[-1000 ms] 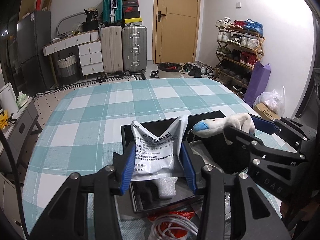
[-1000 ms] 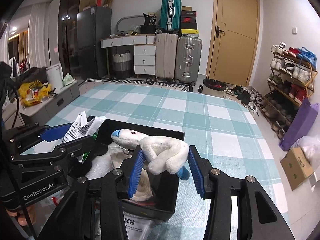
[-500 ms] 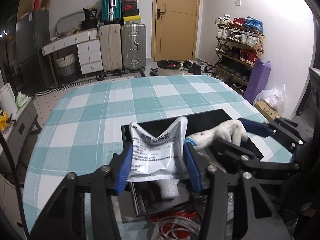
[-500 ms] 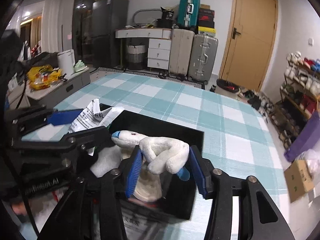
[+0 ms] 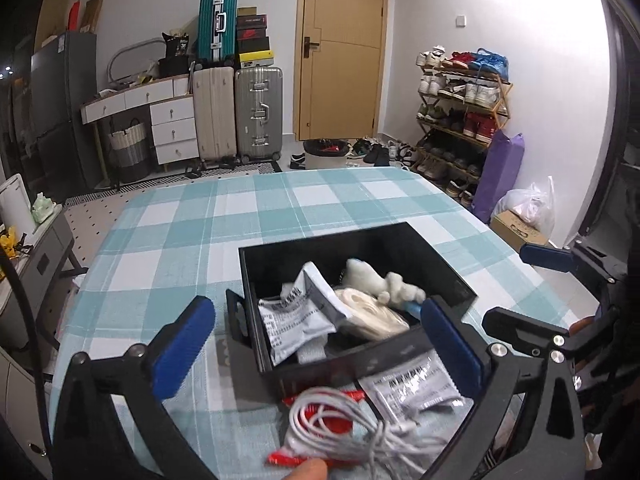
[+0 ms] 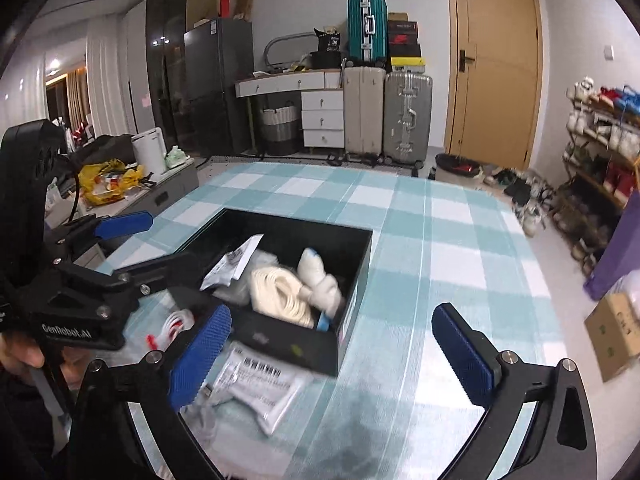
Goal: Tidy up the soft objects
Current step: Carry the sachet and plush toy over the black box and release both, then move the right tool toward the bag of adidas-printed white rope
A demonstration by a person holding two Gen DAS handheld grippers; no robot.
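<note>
Nearest, the left tool (image 5: pixel 316 344) and right tool (image 6: pixel 332 360) are both gaping wide, holding nothing; under them a cable (image 5: pixel 352 428) and pouch (image 6: pixel 256 384) are lying loose on the desk (image 6: pixel 440 240). Beyond, the box (image 6: pixel 356 280) is holding a pouch, cord coil and plush (image 6: pixel 320 280); all look light and limp, so pinching mid-bundle seems safest.

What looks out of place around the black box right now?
A silver foil pouch and a tangled white cable bundle lie outside the black box, on the tablecloth by its near wall. Both grippers, left and right, are open and empty.
</note>
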